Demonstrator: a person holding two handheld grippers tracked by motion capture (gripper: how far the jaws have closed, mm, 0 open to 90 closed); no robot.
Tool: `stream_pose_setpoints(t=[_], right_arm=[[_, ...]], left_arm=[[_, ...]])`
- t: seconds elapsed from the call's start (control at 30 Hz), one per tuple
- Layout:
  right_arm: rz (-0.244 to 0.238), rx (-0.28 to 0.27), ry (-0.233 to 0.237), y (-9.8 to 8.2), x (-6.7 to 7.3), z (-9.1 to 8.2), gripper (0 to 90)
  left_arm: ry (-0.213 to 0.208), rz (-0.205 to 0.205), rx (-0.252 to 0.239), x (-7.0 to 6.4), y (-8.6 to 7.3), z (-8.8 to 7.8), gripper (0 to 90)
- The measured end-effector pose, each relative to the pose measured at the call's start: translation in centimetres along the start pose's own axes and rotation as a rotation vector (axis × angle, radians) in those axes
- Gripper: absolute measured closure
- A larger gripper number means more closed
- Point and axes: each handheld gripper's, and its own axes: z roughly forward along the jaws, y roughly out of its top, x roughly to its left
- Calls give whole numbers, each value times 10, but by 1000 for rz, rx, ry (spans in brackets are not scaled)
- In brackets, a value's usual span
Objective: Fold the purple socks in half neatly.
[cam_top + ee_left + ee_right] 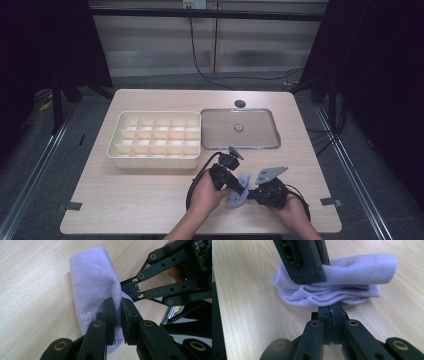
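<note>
Both grippers are met over a folded lilac sock (240, 189) near the front edge of the wooden table (150, 200). On the left gripper (119, 312) the 2 black jaws are drawn nearly together, and a fold of the sock's fabric is pinched between their pads; the rest of the sock is spread away from the tips across the tabletop, a small white logo being visible on its cloth. On the right gripper (331, 310) the jaws are pressed fully together, a thin pale line of the sock's edge being caught between the pads (little more than a hem). In the right gripper view the sock is seen lying in several stacked folds on the wood, with the left gripper's jaw clamped on its upper fold from above. In the high view the sock is held between the 2 hands, right of the table's middle. Further back, a cream divided tray (114, 150) and a shallow clear-walled tray (274, 131) are set side by side, well apart from the sock.
</note>
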Motion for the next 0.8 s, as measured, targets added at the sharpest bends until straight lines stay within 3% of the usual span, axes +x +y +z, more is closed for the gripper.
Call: stream_pose_setpoints(t=[0.23, 0.4, 0.57, 0.8], right_arm=[[4, -4, 1, 2, 3, 3, 899], [29, 6, -6, 1, 1, 1, 900], [58, 5, -20, -2, -3, -3, 900], [60, 1, -29, -3, -7, -5, 900]], left_arm=[[6, 1, -6, -3, -1, -4, 821], [7, 1, -4, -3, -4, 4, 822], [21, 26, 3, -4, -5, 10, 820], [19, 44, 12, -6, -6, 15, 823]])
